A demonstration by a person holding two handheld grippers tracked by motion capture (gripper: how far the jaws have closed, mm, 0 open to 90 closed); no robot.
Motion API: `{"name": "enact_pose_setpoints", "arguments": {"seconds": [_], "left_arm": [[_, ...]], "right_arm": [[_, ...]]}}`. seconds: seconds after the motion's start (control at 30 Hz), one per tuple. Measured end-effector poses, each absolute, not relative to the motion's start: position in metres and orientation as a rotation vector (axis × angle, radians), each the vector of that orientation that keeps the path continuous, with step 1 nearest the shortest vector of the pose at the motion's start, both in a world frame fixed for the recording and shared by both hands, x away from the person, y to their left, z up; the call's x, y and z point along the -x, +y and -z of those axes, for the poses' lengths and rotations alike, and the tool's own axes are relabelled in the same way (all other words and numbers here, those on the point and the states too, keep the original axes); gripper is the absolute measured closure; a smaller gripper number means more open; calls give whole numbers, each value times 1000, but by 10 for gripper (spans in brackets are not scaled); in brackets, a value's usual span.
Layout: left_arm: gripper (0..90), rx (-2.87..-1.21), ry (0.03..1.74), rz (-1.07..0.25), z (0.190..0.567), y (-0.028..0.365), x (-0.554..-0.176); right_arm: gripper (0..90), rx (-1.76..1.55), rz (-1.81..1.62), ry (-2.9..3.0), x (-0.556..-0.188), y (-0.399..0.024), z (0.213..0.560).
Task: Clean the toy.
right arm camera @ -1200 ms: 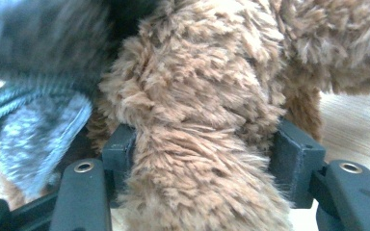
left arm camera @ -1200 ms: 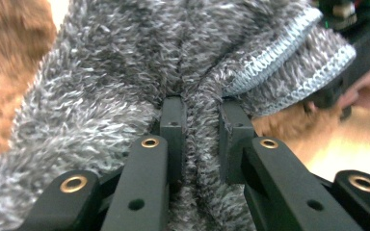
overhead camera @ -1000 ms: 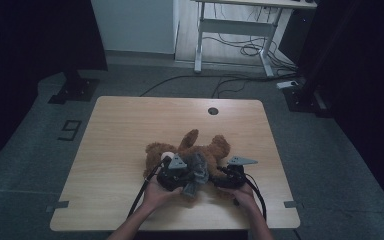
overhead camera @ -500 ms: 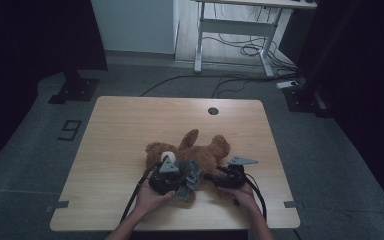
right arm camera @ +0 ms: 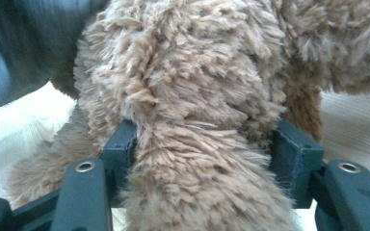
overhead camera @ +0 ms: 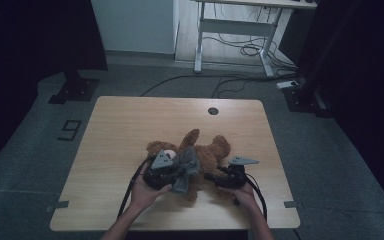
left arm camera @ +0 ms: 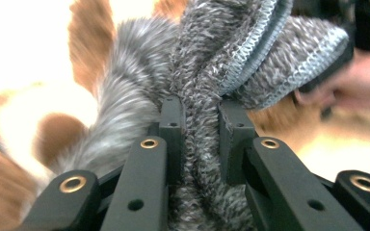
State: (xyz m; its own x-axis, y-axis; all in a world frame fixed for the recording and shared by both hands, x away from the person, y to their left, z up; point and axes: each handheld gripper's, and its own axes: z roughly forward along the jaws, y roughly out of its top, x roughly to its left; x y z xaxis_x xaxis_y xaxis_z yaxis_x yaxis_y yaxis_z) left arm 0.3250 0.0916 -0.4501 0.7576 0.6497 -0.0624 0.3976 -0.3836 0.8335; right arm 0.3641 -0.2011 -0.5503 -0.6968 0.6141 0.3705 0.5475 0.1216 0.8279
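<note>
A brown teddy bear [overhead camera: 211, 148] lies on the wooden table [overhead camera: 130, 125], near its front edge. A grey knitted garment [overhead camera: 186, 169] sits bunched over the bear's middle. My left gripper [overhead camera: 174, 174] is shut on a fold of that garment [left arm camera: 250, 53], and the knit is pinched between the pads of the left gripper [left arm camera: 200, 113]. My right gripper [overhead camera: 214, 178] reaches in from the right and is shut on a thick furry limb [right arm camera: 188, 96] of the bear, which bulges between the jaws of the right gripper [right arm camera: 202, 139]. A hand [left arm camera: 361, 82] holds that gripper farther off.
A round cable hole [overhead camera: 212, 110] sits at the table's far edge. Behind the table stand a white-legged desk [overhead camera: 230, 40] with cables on the floor, and black stand bases [overhead camera: 75, 90] to either side. A floor marking "9" [overhead camera: 70, 130] lies to the left.
My left gripper has lifted a little and drawn toward the left with the grey knit in it. The right gripper and the bear's limb have stayed put.
</note>
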Motion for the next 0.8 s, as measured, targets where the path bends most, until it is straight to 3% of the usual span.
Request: {"name": "enact_pose_setpoints", "arguments": {"seconds": [0.1,0.33,0.5,0.8], "left_arm": [[746,-2022,837,-433,436,99,-341],[748,-1976,1003,-502,438,138,-363],[750,-1933,1091,-436,462,165,-369],[752,-1932,1166,-463,481,183,-368]], "right_arm": [[384,-1194,-1656,2308,-364,-202,550],[384,-1187,-1656,2310,-364,-202,550],[384,-1185,-1651,2311,-364,-200,550],[384,-1188,-1654,2308,-364,-200,551]]}}
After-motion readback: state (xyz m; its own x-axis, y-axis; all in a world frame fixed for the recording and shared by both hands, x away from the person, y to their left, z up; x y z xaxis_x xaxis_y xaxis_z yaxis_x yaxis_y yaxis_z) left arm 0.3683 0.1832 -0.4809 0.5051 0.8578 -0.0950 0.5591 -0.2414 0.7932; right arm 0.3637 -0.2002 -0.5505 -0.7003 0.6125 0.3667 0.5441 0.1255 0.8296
